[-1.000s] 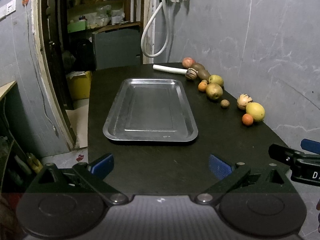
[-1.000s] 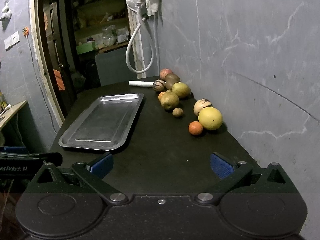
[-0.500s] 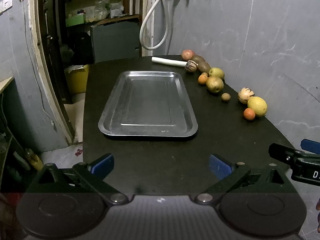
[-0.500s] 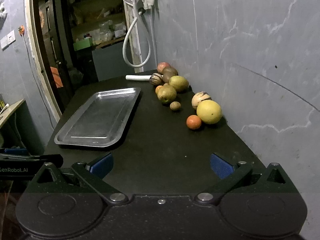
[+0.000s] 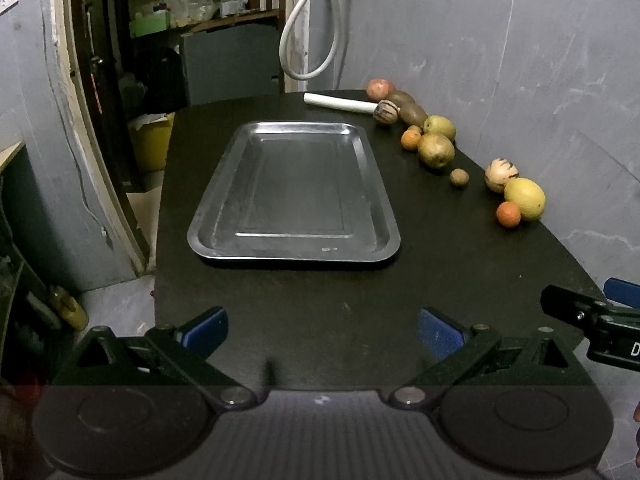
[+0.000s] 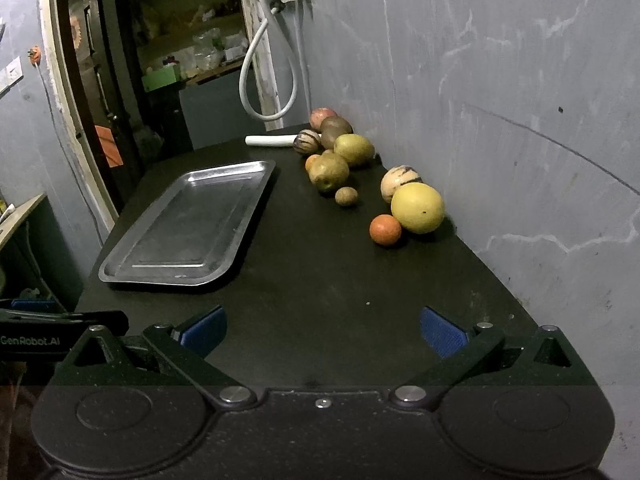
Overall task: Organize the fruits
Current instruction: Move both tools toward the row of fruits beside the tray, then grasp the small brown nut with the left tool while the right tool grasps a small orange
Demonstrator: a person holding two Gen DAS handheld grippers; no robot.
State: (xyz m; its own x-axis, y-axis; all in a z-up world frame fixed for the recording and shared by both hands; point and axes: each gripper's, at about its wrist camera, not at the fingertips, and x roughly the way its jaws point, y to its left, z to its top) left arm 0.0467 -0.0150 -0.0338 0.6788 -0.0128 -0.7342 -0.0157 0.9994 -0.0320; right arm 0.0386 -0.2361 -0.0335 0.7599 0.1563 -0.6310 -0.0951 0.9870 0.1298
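An empty steel tray (image 5: 294, 192) (image 6: 188, 220) lies on the black table. Along the right wall runs a row of several fruits: a big yellow citrus (image 6: 418, 207) (image 5: 524, 199), a small orange (image 6: 385, 230) (image 5: 508, 214), a striped pale melon (image 6: 400, 182), a small brown fruit (image 6: 346, 196), two green pears (image 6: 329, 171), and darker fruits farther back. My left gripper (image 5: 322, 330) is open near the table's front edge, well short of the tray. My right gripper (image 6: 323, 330) is open too, nothing between its blue pads, a good way before the orange.
A white tube (image 5: 338, 103) lies at the table's far end. A white hose (image 6: 268, 76) hangs on the back wall. A doorway with shelves and a yellow bucket (image 5: 154, 142) opens at the far left. The grey wall (image 6: 520, 100) borders the table's right side.
Both grippers have advanced slightly over the table; tray and fruits appear a bit nearer. Nothing has been picked up and both stay open.
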